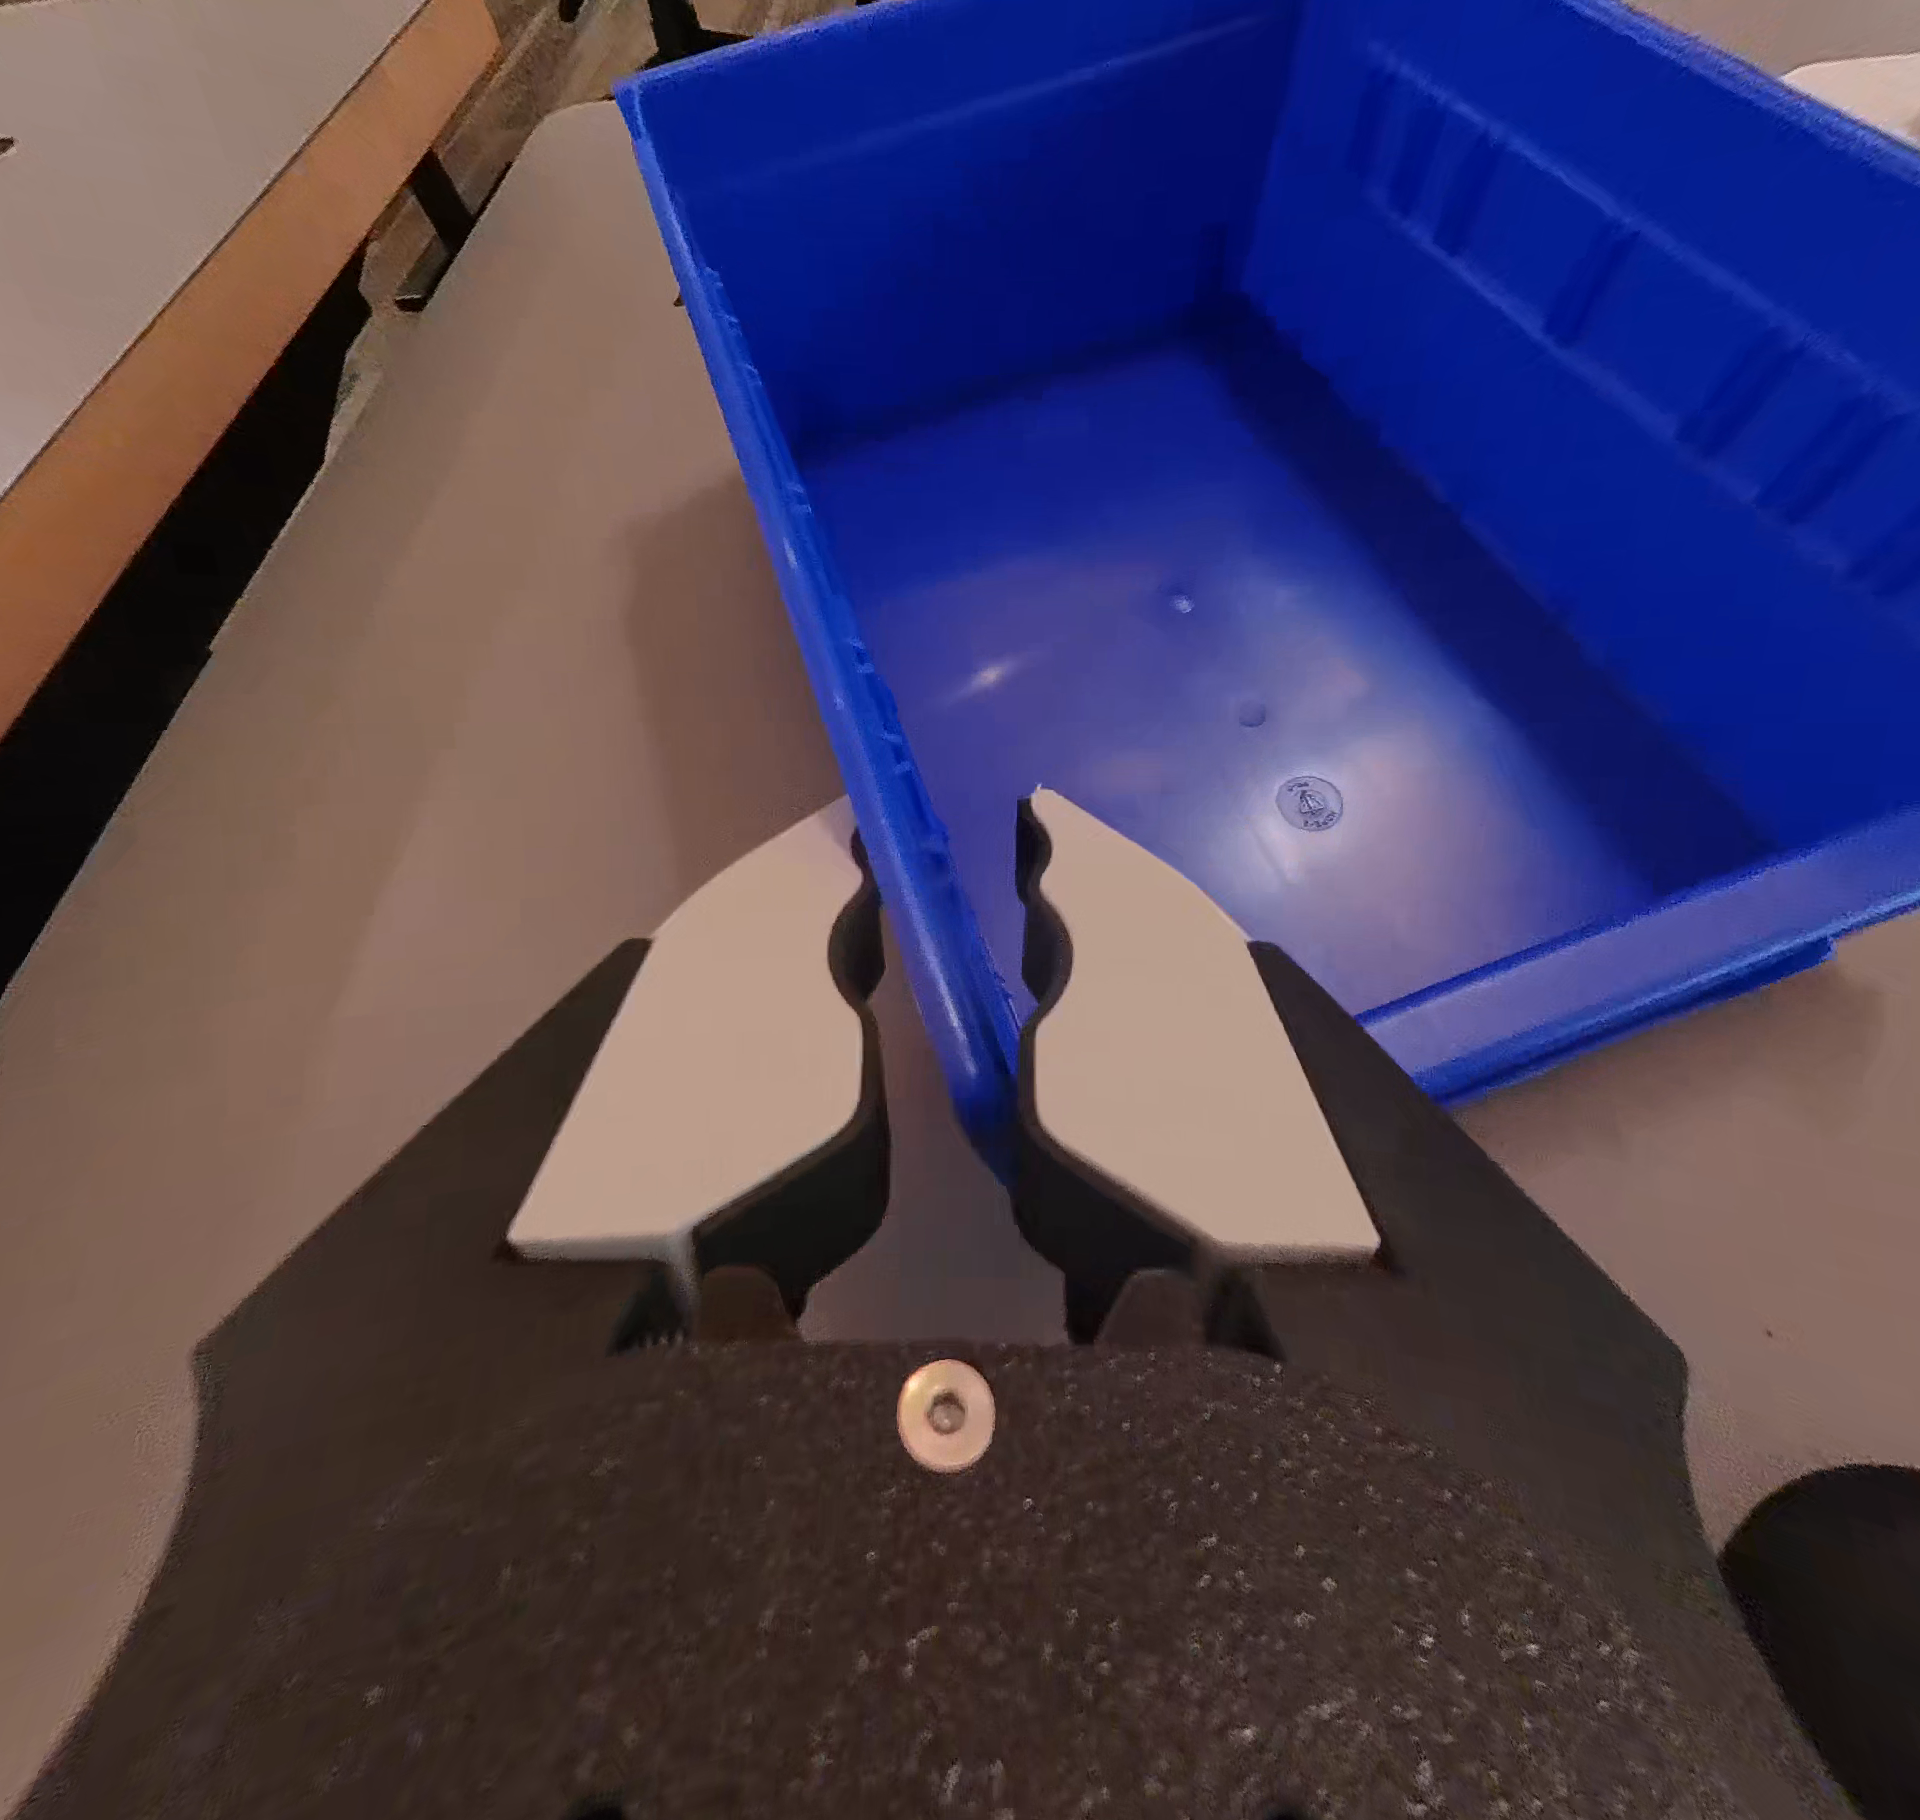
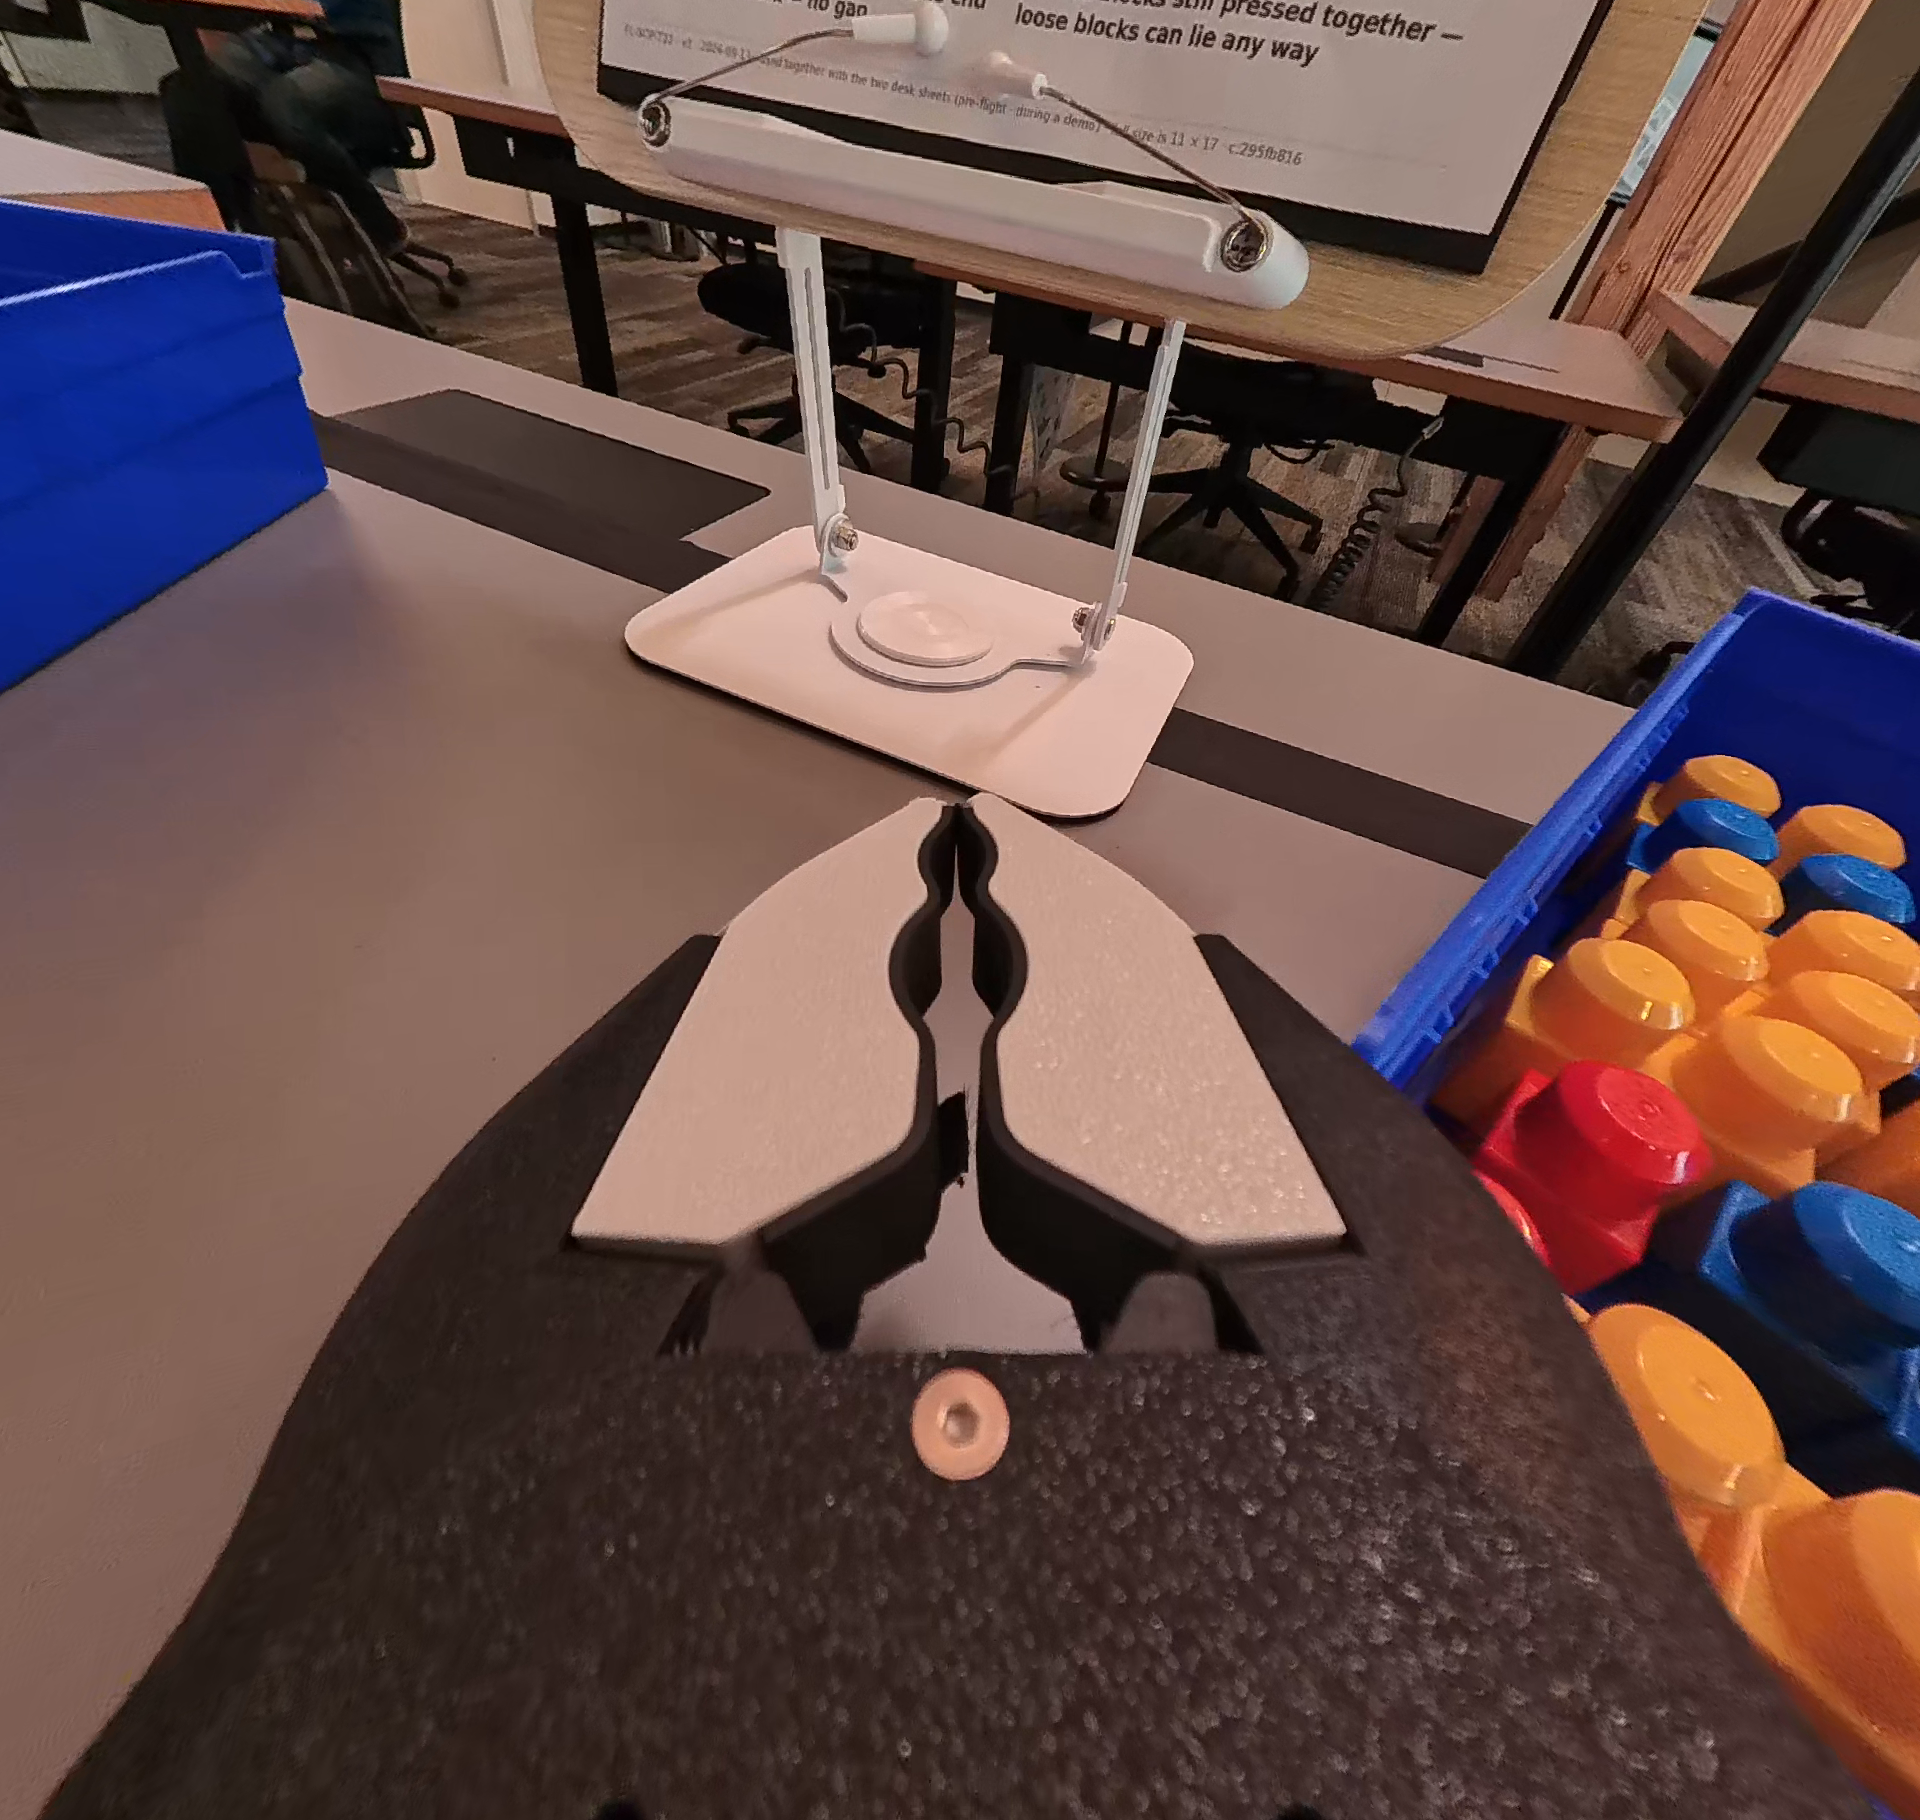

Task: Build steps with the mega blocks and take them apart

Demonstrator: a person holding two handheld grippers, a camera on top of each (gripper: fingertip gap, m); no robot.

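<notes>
Left wrist view: left gripper [image 1: 940,825] spread astride blue bin [image 1: 1351,243] wall; right gripper [image 2: 956,814] pressed together.

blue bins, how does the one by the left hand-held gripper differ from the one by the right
The left bin is empty, its bare floor showing; the right bin holds orange, blue and red blocks. The left hand-held gripper straddles the left bin's wall; the right hand-held gripper hangs beside the right bin, shut. Both are blue plastic on the grey table.

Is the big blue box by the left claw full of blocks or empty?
Empty. The blue box shows only its bare shiny floor in the left wrist view, with no blocks inside. The left claw straddles its near wall.
</notes>
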